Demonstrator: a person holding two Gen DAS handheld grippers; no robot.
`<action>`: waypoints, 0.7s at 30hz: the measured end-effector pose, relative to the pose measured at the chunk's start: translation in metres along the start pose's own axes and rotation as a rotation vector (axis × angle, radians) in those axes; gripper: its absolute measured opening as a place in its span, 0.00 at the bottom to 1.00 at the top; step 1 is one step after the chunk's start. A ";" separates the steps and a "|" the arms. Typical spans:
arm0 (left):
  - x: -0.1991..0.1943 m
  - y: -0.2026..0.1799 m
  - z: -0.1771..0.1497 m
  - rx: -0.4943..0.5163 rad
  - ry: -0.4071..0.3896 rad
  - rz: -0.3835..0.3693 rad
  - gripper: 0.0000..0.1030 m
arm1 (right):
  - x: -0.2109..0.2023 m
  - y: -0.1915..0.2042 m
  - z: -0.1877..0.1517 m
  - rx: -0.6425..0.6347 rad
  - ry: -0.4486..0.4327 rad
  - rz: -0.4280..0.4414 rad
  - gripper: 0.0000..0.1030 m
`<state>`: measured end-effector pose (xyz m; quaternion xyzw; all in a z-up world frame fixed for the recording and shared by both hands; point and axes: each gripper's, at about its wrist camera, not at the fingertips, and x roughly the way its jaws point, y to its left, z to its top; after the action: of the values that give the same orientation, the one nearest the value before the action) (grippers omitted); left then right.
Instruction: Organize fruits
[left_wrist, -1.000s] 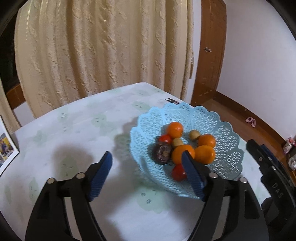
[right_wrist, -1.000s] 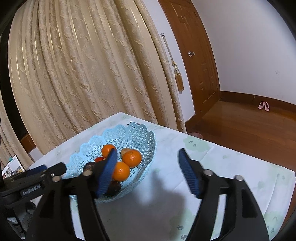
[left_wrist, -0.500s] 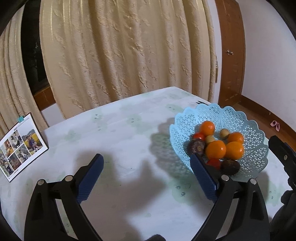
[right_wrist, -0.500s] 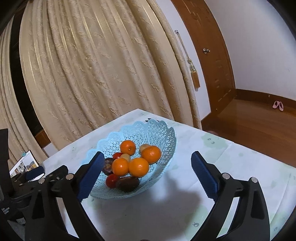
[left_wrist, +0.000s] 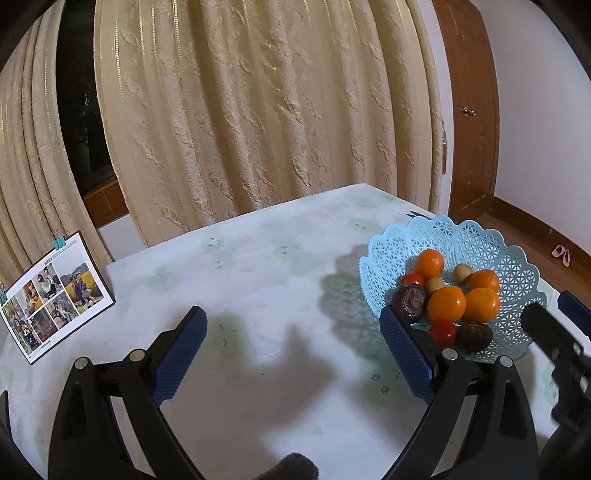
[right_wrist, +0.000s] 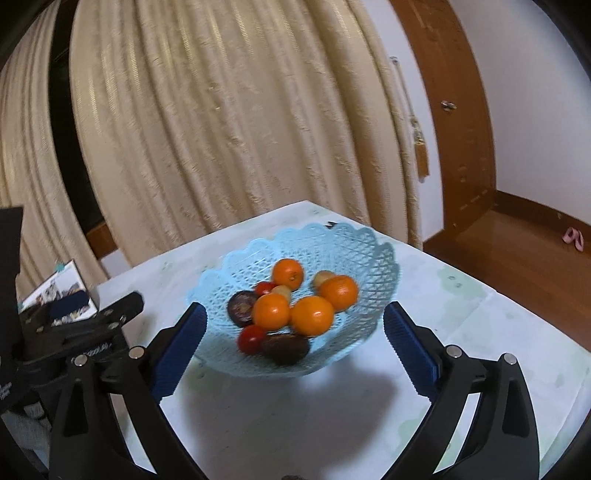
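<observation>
left tongs (left_wrist: 293, 347) spread, empty, beside fruit basket (left_wrist: 476, 240) | right tongs (right_wrist: 295, 339) just widened, empty, facing basket | basket on desk (left_wrist: 258, 266)

We see the blue basket (right_wrist: 295, 258) dead ahead and near from the right wrist, looking slightly down; our left wrist view sits left of it, both sharing basket (left_wrist: 454, 240) and surface (left_wrist: 258, 277).

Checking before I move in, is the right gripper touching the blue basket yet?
Apart. The right wrist view shows the right gripper open, its fingers clear of the blue basket.
</observation>
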<state>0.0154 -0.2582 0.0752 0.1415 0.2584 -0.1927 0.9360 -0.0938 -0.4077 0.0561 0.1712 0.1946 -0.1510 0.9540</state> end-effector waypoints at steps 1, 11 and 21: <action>0.000 0.000 0.000 0.001 -0.001 0.002 0.91 | 0.000 0.000 0.000 -0.005 -0.001 0.002 0.97; 0.000 -0.003 -0.001 0.023 -0.004 0.015 0.91 | 0.002 0.000 0.000 0.001 0.005 -0.003 0.97; -0.004 -0.007 -0.002 0.056 -0.029 0.056 0.95 | 0.003 -0.003 0.000 0.007 0.009 -0.011 0.97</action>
<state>0.0082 -0.2625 0.0747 0.1719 0.2355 -0.1759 0.9403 -0.0923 -0.4109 0.0542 0.1741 0.1991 -0.1561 0.9517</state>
